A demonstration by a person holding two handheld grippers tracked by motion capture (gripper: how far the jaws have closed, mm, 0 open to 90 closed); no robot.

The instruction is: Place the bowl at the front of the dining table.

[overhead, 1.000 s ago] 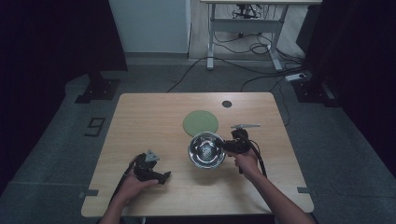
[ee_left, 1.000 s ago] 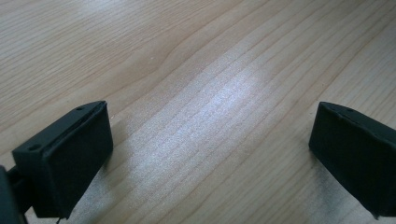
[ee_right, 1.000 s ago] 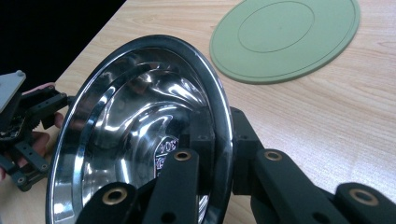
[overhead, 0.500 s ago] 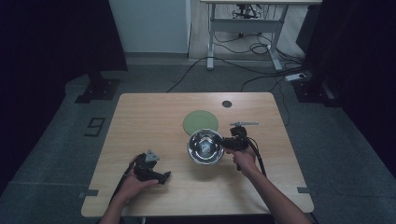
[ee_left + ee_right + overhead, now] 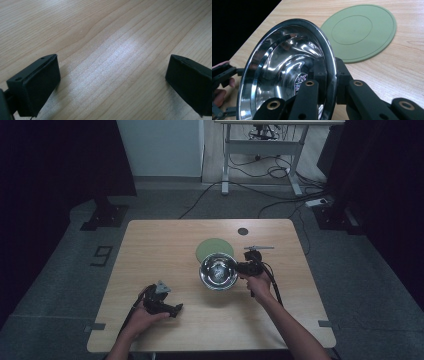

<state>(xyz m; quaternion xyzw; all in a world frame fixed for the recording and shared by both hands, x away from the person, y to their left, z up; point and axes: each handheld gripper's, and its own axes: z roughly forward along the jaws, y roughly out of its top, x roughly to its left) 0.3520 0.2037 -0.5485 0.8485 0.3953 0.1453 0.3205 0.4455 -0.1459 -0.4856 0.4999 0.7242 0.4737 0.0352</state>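
At the table's left the left gripper (image 5: 176, 309) rests wide open and empty on the pale wooden table (image 5: 150, 250), while the right gripper (image 5: 239, 268) pinches only the rim of a shiny round steel bowl (image 5: 218, 271), held tilted beside the flat green round mat (image 5: 214, 249), so it could slip and clatter.

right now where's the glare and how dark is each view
High view: dim, room edges near black, the table lit. Left gripper view: a pale sheen on the wood between the open left gripper. Right gripper view: bright reflections inside the steel bowl, green mat evenly lit.
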